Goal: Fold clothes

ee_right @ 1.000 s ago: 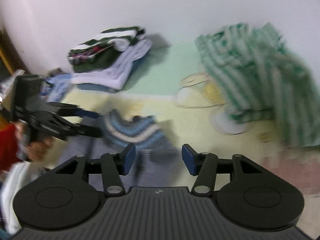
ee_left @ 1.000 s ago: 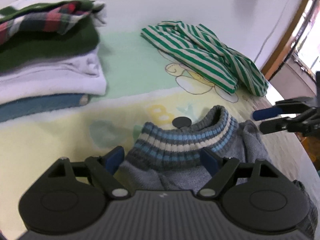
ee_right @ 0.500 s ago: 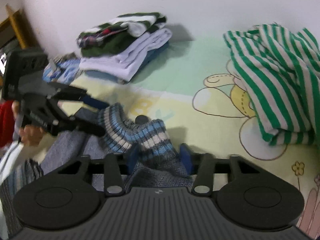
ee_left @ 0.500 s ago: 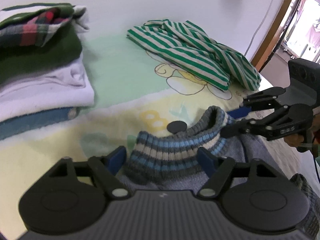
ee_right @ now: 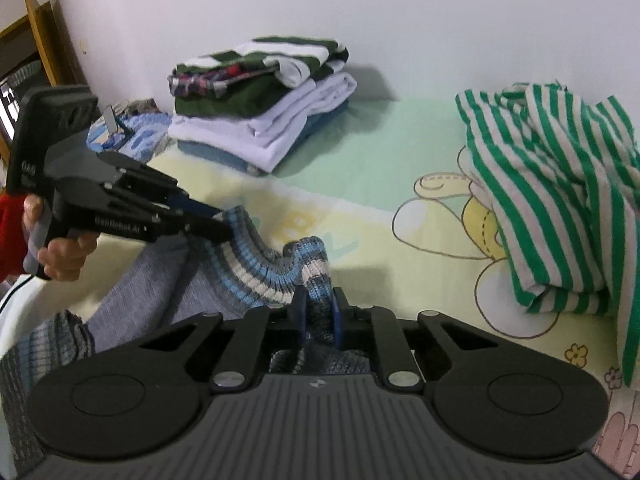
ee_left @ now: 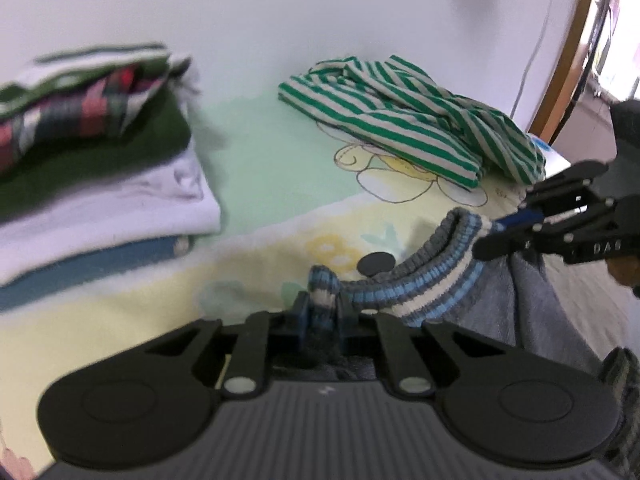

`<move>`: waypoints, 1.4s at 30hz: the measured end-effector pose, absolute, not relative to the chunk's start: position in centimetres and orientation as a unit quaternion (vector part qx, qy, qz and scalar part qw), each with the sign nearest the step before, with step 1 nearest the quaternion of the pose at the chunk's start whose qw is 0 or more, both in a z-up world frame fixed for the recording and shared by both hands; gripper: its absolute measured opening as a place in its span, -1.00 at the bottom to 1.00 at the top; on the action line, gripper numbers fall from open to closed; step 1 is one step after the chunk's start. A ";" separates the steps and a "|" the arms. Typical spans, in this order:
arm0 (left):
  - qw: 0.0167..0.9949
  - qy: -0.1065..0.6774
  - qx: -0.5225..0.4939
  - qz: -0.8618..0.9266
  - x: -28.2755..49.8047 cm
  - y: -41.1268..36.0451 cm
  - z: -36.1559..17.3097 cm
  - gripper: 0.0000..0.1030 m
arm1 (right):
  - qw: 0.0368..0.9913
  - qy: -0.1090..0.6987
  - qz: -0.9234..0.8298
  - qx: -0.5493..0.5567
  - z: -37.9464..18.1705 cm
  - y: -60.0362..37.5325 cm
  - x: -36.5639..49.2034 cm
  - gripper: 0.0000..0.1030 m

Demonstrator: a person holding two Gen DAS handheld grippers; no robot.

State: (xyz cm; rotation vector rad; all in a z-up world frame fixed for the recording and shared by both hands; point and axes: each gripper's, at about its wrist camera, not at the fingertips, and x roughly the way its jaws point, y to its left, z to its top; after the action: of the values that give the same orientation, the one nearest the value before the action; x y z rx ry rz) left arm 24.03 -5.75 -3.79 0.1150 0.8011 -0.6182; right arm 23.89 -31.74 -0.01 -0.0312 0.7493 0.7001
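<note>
Closing: two grippers, left gripper (ee_left: 323,314), right gripper (ee_right: 318,314), pinching one sweater (ee_right: 256,268); perhaps five folded.

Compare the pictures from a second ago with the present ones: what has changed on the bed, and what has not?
Both jaws, open a second ago, are closing on the grey sweater's striped ribbed band: the left hand-held gripper pinches one end, the right hand-held gripper the other. The band now bunches between them. The folded stack, the green striped shirt and the cartoon sheet stayed put.

You see a ribbed knit sweater (ee_right: 256,276), matt black plastic grippers (ee_right: 316,312), and a smooth printed cotton sheet (ee_right: 360,168).
</note>
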 end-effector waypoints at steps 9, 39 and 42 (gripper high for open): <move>0.890 0.350 0.058 -0.286 20.5 -5.5 -0.6 -0.85 | 0.880 0.328 0.342 -0.023 3.1 -31.8 21.4 -0.76; 0.907 0.292 0.090 -0.290 5.7 -4.9 5.4 -0.86 | 0.885 0.269 0.364 -0.112 7.8 -30.9 9.1 -0.77; 0.905 0.299 0.094 -0.287 5.1 -5.0 5.3 -0.86 | 0.885 0.267 0.363 -0.118 7.9 -30.9 8.5 -0.77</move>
State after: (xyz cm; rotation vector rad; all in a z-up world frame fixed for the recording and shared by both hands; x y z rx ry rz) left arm 5.08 -5.04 5.29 0.1933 0.6167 -0.5936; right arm 8.48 -30.91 7.95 -0.2455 0.5551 0.7558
